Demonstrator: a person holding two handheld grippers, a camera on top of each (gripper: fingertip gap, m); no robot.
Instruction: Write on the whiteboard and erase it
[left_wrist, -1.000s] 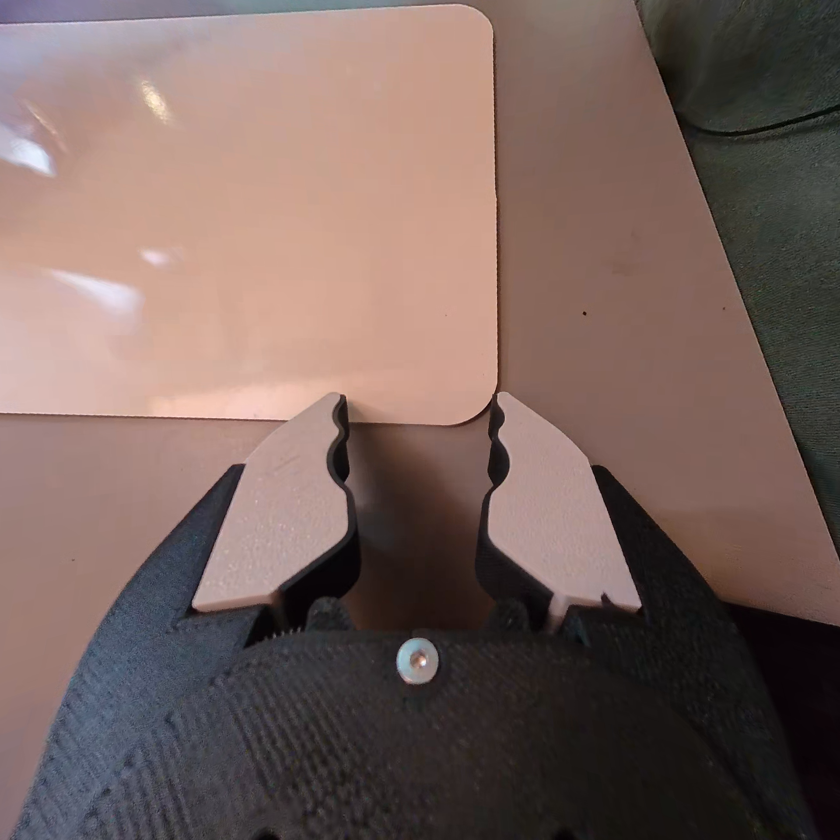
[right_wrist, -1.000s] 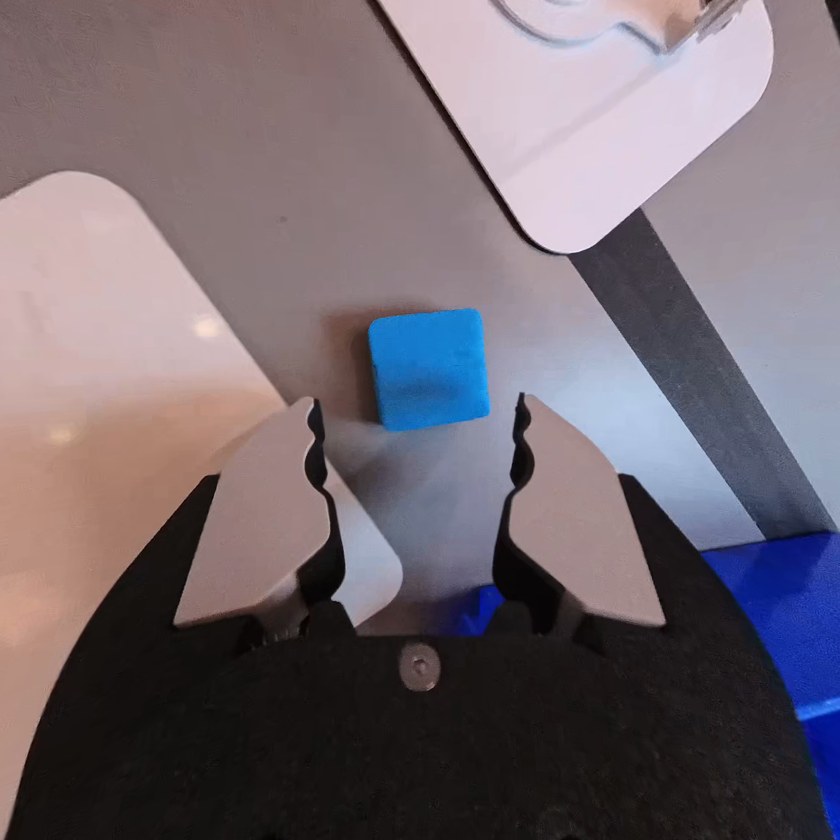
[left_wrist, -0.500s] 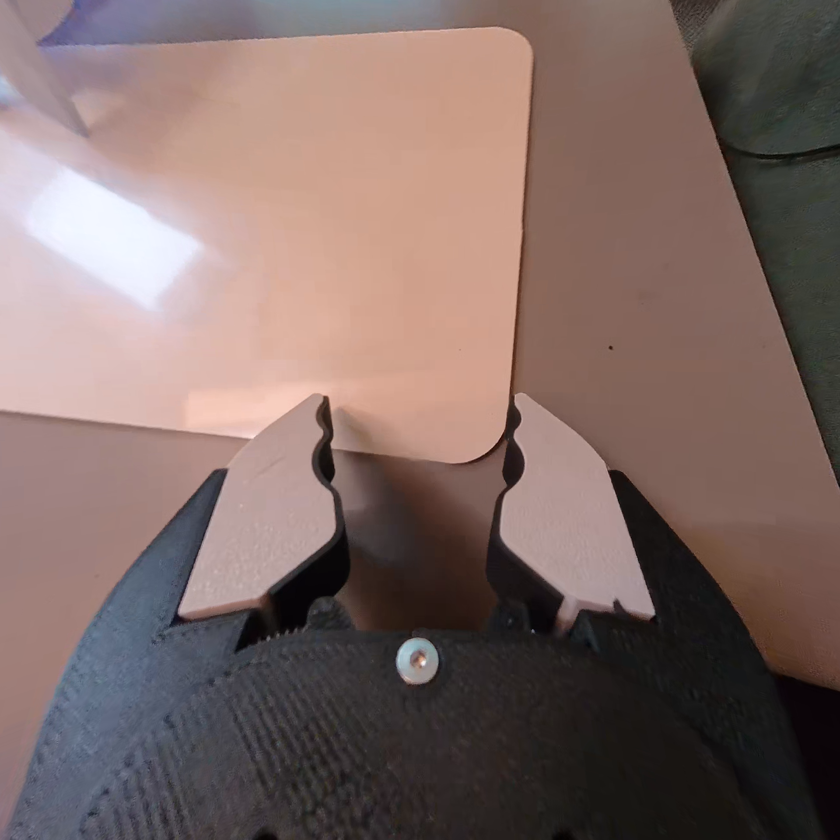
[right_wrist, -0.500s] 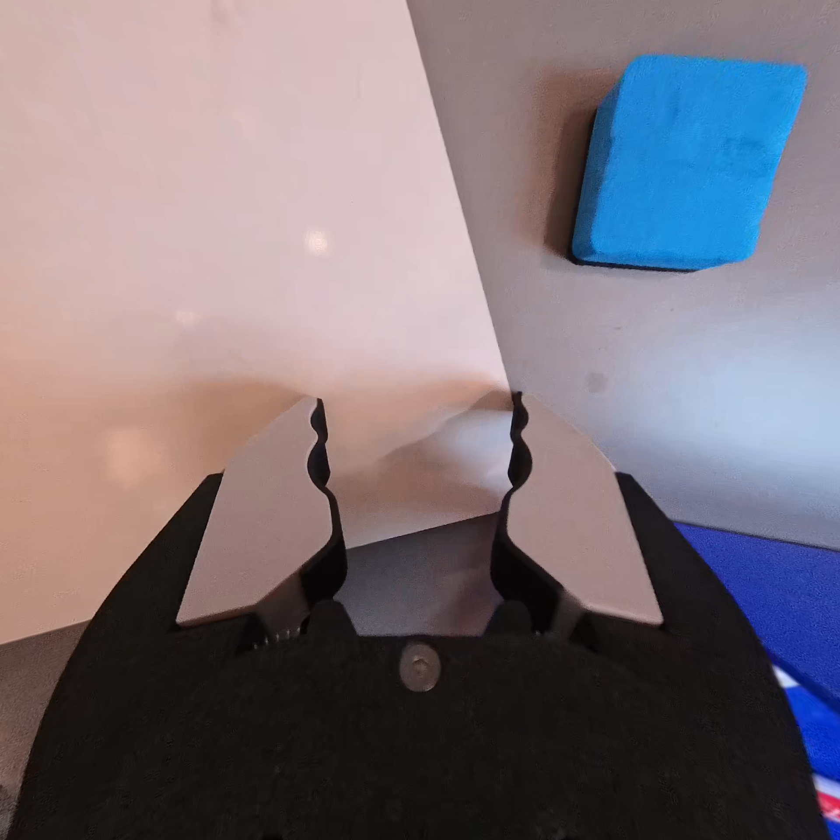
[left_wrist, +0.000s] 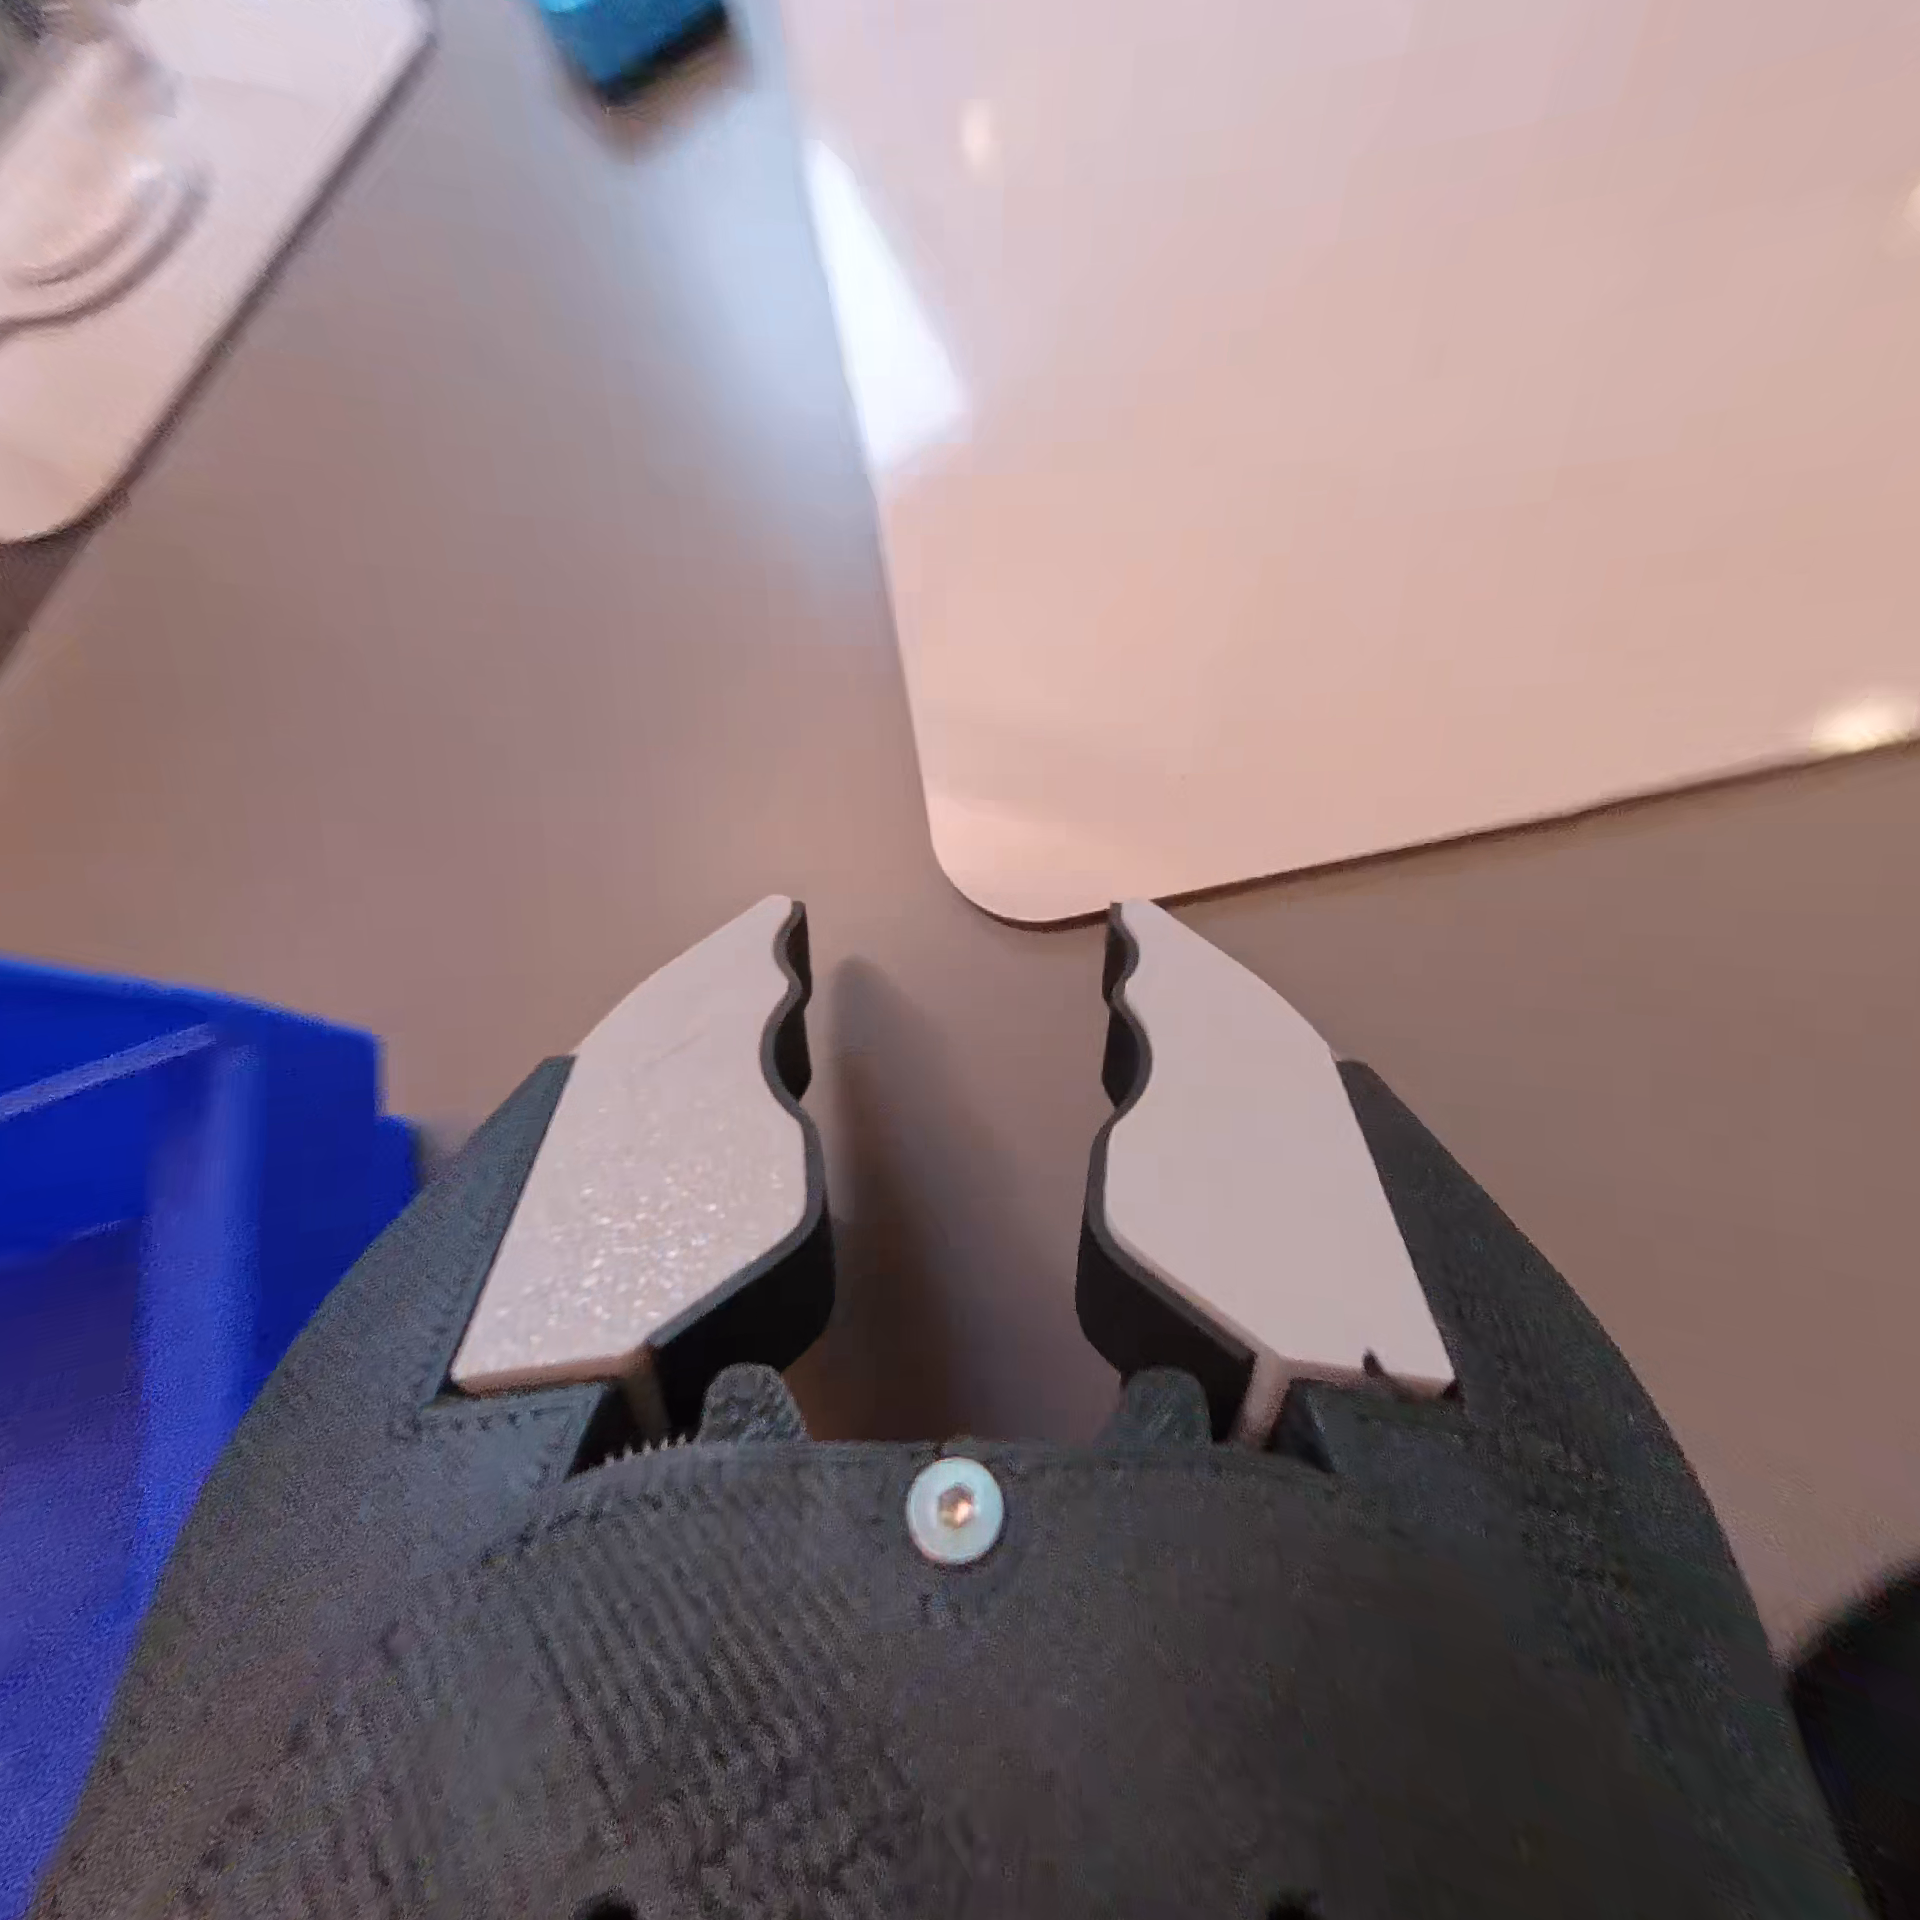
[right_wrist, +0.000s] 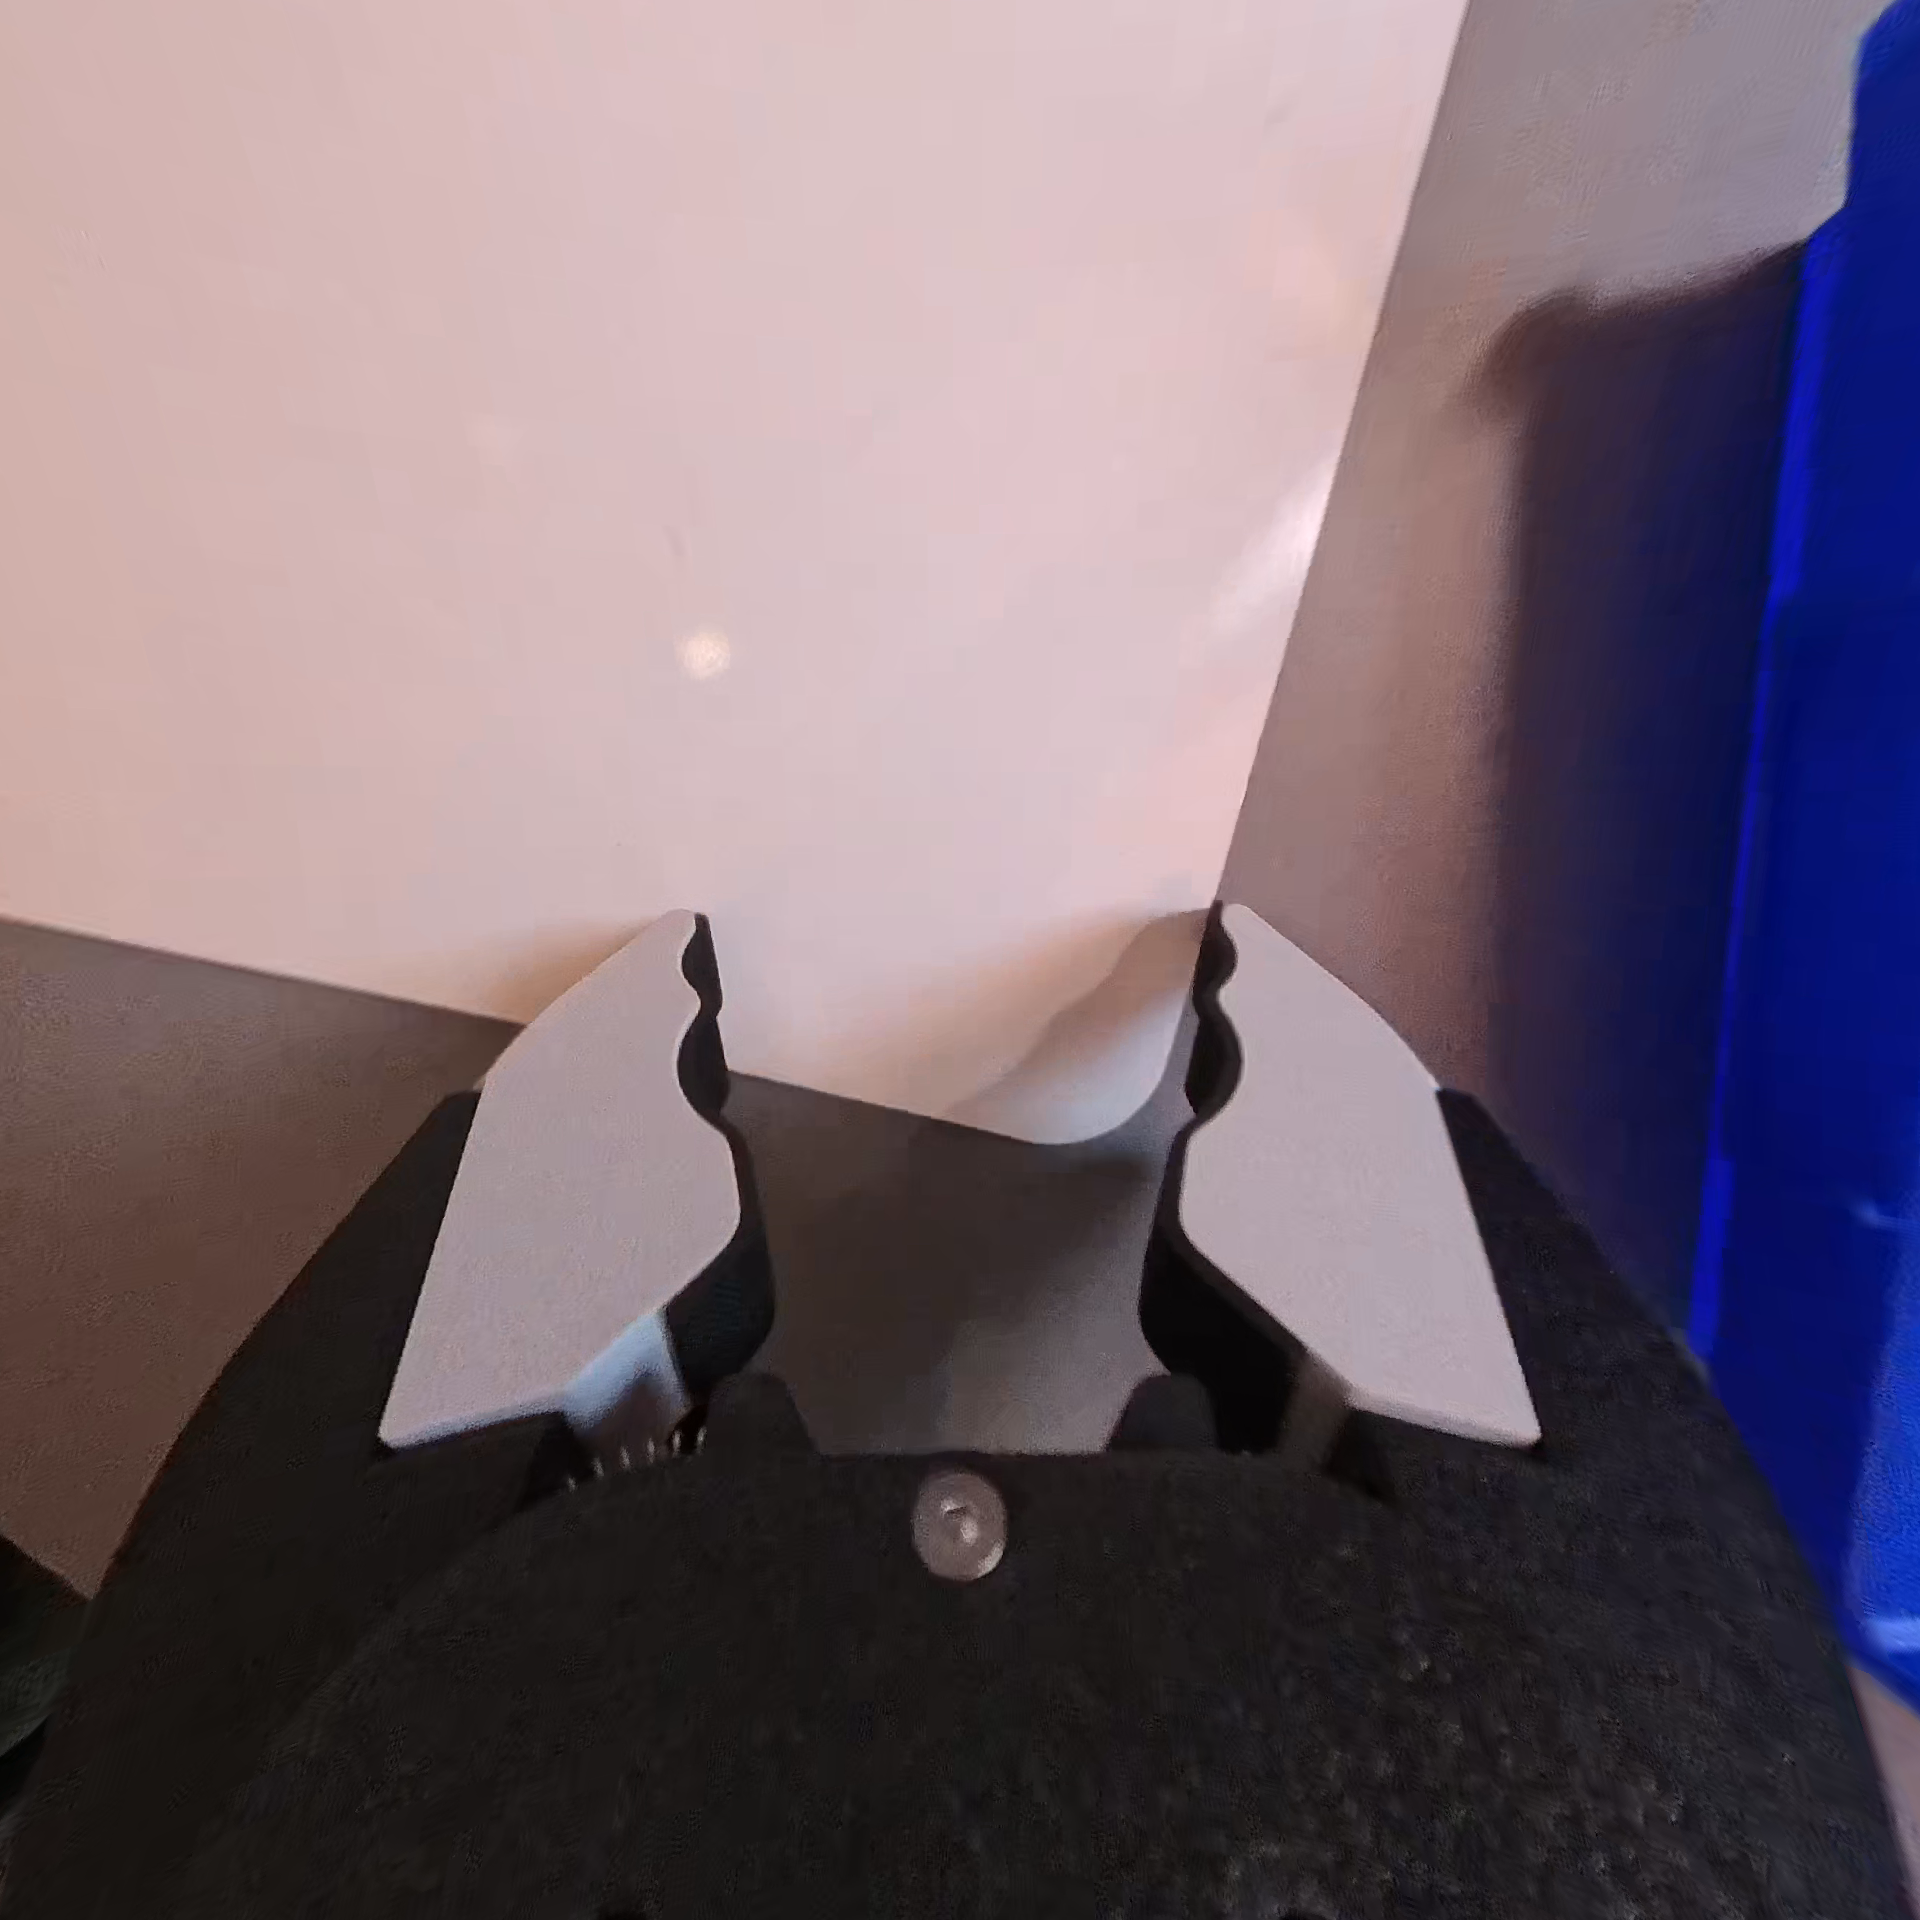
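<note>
A blank white whiteboard (left_wrist: 1351, 436) with rounded corners lies flat on the grey-brown table. My left gripper (left_wrist: 956, 920) is open and empty, its tips just short of the board's near left corner. A blue eraser block (left_wrist: 629, 36) shows partly at the top edge of the left wrist view, beyond the board's left side. In the right wrist view the whiteboard (right_wrist: 675, 468) fills the upper left. My right gripper (right_wrist: 956, 925) is open and empty, low over the board's near right corner. No marker is in view.
A blue plastic bin (left_wrist: 114, 1195) stands at the left beside my left gripper, and shows along the right edge of the right wrist view (right_wrist: 1839, 831). A second white board (left_wrist: 156, 239) with a clear object on it lies at the far left.
Both views have swung. The left gripper moved from the board's right corner to a left corner, with the blue bin now beside it. The eraser left the right wrist view; the bin entered.
</note>
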